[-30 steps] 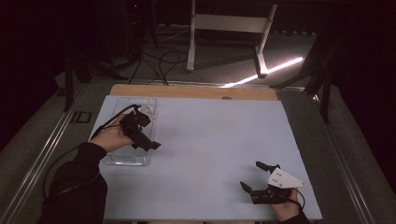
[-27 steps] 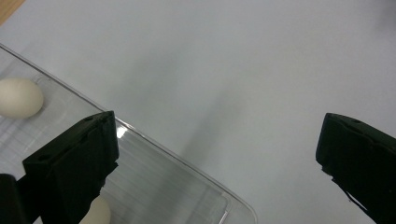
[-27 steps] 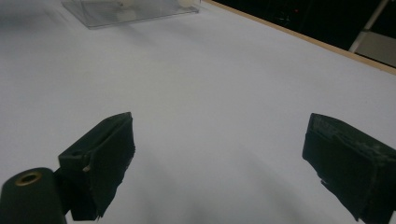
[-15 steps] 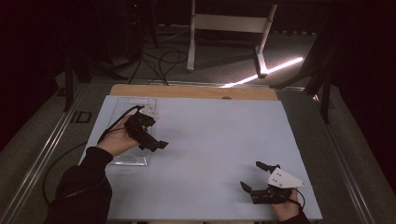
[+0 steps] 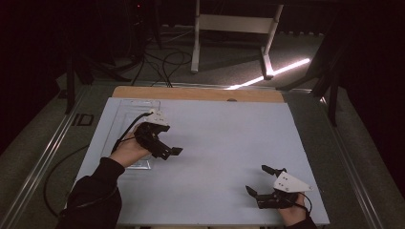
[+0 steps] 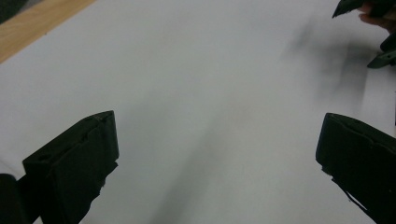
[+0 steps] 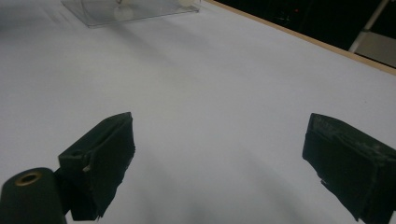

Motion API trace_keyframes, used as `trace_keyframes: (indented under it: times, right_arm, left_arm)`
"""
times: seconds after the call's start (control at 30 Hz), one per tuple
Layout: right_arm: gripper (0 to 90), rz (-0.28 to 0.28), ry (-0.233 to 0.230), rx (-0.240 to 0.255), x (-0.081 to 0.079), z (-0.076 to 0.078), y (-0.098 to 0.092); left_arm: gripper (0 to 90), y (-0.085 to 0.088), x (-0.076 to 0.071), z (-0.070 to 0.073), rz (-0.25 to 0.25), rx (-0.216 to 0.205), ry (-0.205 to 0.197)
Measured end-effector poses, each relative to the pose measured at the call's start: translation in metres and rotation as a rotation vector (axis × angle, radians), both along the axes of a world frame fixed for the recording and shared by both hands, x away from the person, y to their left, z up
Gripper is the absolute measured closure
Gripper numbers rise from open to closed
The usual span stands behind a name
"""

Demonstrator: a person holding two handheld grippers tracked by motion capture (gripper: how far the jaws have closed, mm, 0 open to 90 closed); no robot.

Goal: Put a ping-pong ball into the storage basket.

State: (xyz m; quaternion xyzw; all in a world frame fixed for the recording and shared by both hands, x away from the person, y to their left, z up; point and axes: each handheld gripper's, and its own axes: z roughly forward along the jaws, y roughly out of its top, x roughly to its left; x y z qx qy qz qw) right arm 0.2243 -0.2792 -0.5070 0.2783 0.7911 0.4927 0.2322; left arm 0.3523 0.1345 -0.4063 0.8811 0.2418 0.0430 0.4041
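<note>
My left gripper (image 5: 168, 149) hovers over the left part of the white mat (image 5: 229, 138), just right of a clear plastic tray (image 5: 128, 110). A hand in a dark sleeve holds it. In the left gripper view its jaws (image 6: 217, 126) stand wide apart over bare mat, with nothing between them. My right gripper (image 5: 256, 179) rests near the mat's front right edge, open and empty. In the right gripper view its jaws (image 7: 219, 126) frame bare mat, with the clear tray (image 7: 135, 11) far off at the top.
A wooden strip (image 5: 200, 93) borders the mat's far edge. Behind the table stand a white frame (image 5: 234, 24) and cables on the floor. The tray holds a small pale item (image 7: 122, 10). The right gripper's tips (image 6: 369, 32) show at the top right of the left gripper view.
My left gripper has moved right and slightly toward the front, off the clear tray and over the bare mat. The right gripper has stayed where it was.
</note>
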Motion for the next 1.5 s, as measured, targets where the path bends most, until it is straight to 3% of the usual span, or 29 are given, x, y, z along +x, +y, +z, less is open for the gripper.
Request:
trace_keyframes:
  times: [0.27, 0.5, 0.8, 1.1, 1.23, 1.5]
  right_arm:
    - [9.0, 0.0, 0.001, 0.002, 0.0, 0.0, 0.0]
    - [9.0, 0.0, 0.001, 0.004, 0.0, 0.0, 0.0]
    - [9.0, 0.002, 0.001, 0.005, 0.0, 0.0, 0.0]
    - [9.0, 0.007, 0.0, 0.002, 0.0, 0.0, 0.001]
    - [9.0, 0.006, 0.0, 0.003, 0.0, 0.0, 0.001]
    - [9.0, 0.007, 0.0, 0.003, 0.0, 0.0, 0.001]
  left_arm:
    - [0.3, -0.009, -0.006, -0.007, -0.007, -0.063, -0.017]
    - [0.3, -0.017, -0.009, -0.014, -0.016, -0.079, -0.033]
    - [0.3, -0.026, -0.017, -0.021, -0.042, -0.143, -0.058]
    - [0.3, -0.036, -0.023, -0.031, -0.066, -0.14, -0.048]
    - [0.3, -0.042, -0.028, -0.037, -0.087, -0.111, -0.04]
    - [0.3, -0.05, -0.04, -0.036, -0.13, -0.102, -0.043]
